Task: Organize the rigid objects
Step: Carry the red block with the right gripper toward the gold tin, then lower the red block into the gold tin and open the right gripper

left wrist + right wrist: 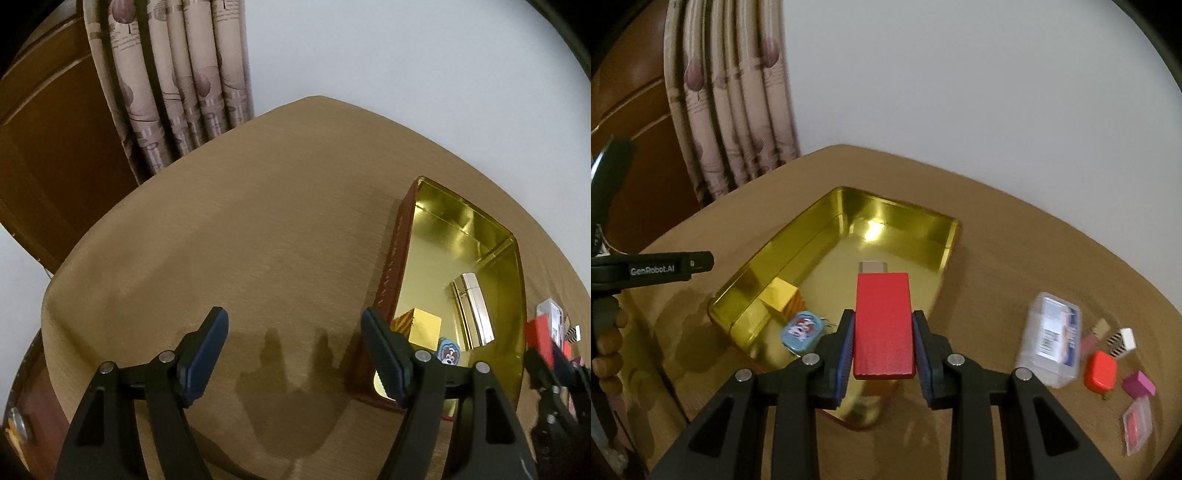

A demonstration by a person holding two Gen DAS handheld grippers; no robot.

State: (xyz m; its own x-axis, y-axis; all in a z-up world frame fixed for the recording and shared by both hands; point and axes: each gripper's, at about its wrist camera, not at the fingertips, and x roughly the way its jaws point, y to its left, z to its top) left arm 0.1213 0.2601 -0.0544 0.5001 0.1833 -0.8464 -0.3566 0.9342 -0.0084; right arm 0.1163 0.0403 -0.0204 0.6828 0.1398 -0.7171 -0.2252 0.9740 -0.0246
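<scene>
The right gripper [882, 343] is clamping a red block [882, 325] between its blue pads, hanging tilted downward over the near end of an open gold tin [897, 218]. Inside the tin are lying a gold box [781, 293], a blue cartoon tag [802, 329] and a silver lighter [873, 266]. Toward the table's right edge are sitting a clear plastic case [1052, 343], a red-orange piece [1100, 371] and a pink block [1138, 384]. The left gripper [295, 350] is hovering with its jaws wide apart and nothing between them, over bare tablecloth [258, 221] beside the tin's left wall.

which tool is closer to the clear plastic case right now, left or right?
Right. The right tool, shut on the red block, sits over the gold tin beside the clear plastic case. The left tool is beyond the tin's far side.
</scene>
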